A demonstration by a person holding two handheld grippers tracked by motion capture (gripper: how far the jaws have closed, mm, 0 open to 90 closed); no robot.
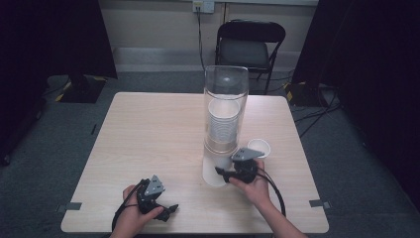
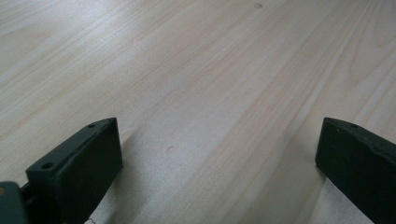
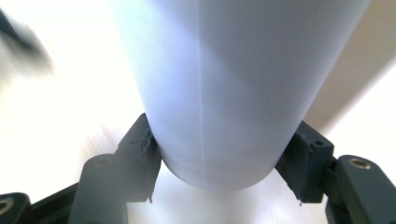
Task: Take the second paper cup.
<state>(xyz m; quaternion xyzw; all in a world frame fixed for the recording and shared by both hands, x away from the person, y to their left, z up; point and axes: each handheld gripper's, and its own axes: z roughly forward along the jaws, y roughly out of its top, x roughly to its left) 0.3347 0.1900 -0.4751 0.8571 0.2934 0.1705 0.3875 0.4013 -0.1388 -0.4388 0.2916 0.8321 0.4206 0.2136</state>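
Note:
A tall clear tube (image 1: pixel 225 84) stands on the wooden table (image 1: pixel 148 134) with a stack of white paper cups (image 1: pixel 223 126) inside it. The lowest white cup (image 1: pixel 212 171) (image 3: pixel 224 84) pokes out under the tube, and my right gripper (image 1: pixel 220 173) (image 3: pixel 219 154) is shut on it, one pad pressed on each side of its narrow end. A hand holds that gripper from the right of the tube. My left gripper (image 1: pixel 171 209) (image 2: pixel 217 158) rests near the table's front edge at the left, jaws wide apart over bare wood, nothing between them.
Another white paper cup (image 1: pixel 259 147) stands upright on the table just right of the tube, behind my right gripper. A black folding chair (image 1: pixel 250 44) stands beyond the far edge. Dark curtains hang at both sides of the room.

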